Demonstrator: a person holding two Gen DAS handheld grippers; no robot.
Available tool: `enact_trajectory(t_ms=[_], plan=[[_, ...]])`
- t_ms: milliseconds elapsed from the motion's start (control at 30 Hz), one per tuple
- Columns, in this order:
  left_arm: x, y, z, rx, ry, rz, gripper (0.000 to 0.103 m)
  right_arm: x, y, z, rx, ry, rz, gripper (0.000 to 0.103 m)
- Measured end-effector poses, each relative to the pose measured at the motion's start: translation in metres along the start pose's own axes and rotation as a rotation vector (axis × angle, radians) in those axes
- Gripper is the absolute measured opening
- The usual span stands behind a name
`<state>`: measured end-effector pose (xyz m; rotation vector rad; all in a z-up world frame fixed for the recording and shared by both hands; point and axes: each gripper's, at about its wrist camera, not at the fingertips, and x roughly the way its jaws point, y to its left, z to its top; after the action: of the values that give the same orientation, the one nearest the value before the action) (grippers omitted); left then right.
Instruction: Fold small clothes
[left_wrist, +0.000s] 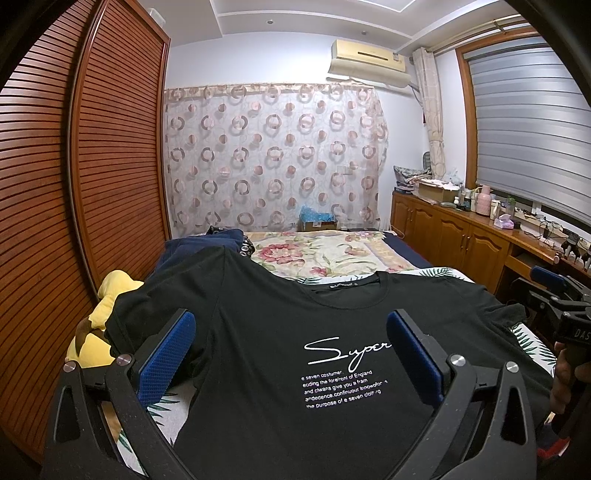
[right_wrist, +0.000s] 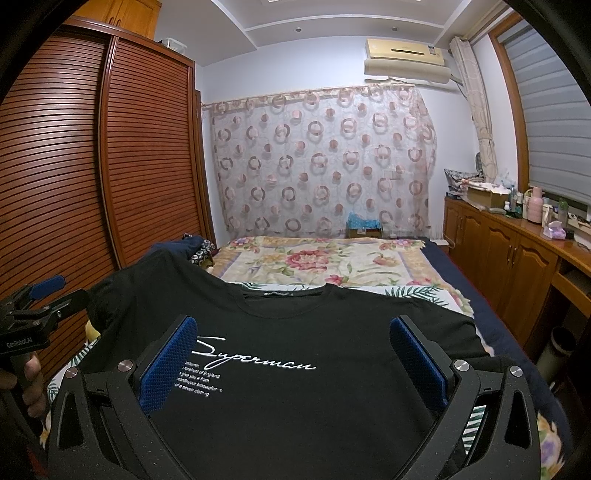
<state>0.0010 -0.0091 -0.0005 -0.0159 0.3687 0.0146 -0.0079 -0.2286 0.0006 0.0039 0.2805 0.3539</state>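
1. The left wrist view shows a yellow plush toy (left_wrist: 101, 325) at the bed's left edge beside the slatted brown wooden wardrobe (left_wrist: 74, 177); the right wrist view shows only a sliver of it.
2. The right wrist view shows the whole white script word "Superman" on the black cotton T-shirt (right_wrist: 295, 369); in the left wrist view a blue pad cuts it to "Super" (left_wrist: 347, 350).
3. Each view catches the other tool at its edge, gripped by a hand: the right one (left_wrist: 565, 295) at the right border, the left one (right_wrist: 40, 299) at the left border.
4. The T-shirt lies spread face-up on the leaf-print bed sheet (left_wrist: 532, 343), collar away from the cameras, with a floral blanket (right_wrist: 325, 258) beyond it.
5. The left gripper (left_wrist: 291, 354) hangs over the shirt's chest, jaws wide apart, holding nothing.
6. The right gripper (right_wrist: 293, 362) is likewise spread wide above the print, empty.
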Motion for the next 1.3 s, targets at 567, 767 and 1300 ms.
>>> enact_trajectory(t_ms=[567,767,1300], plan=[[0.001,-0.006,0.000,0.001,0.000,0.001,0.103,0.000,0.000,0.000,-0.001,-0.001,-0.001,0.103],[0.008,-0.006,0.000,0.005,0.029,0.007,0.103,0.010,0.004,-0.003,-0.015,0.040,0.023,0.103],[0.040,0.068,-0.009,-0.042,0.123,0.036,0.103,0.059,-0.001,0.008,-0.082,0.145,0.163,0.103]])
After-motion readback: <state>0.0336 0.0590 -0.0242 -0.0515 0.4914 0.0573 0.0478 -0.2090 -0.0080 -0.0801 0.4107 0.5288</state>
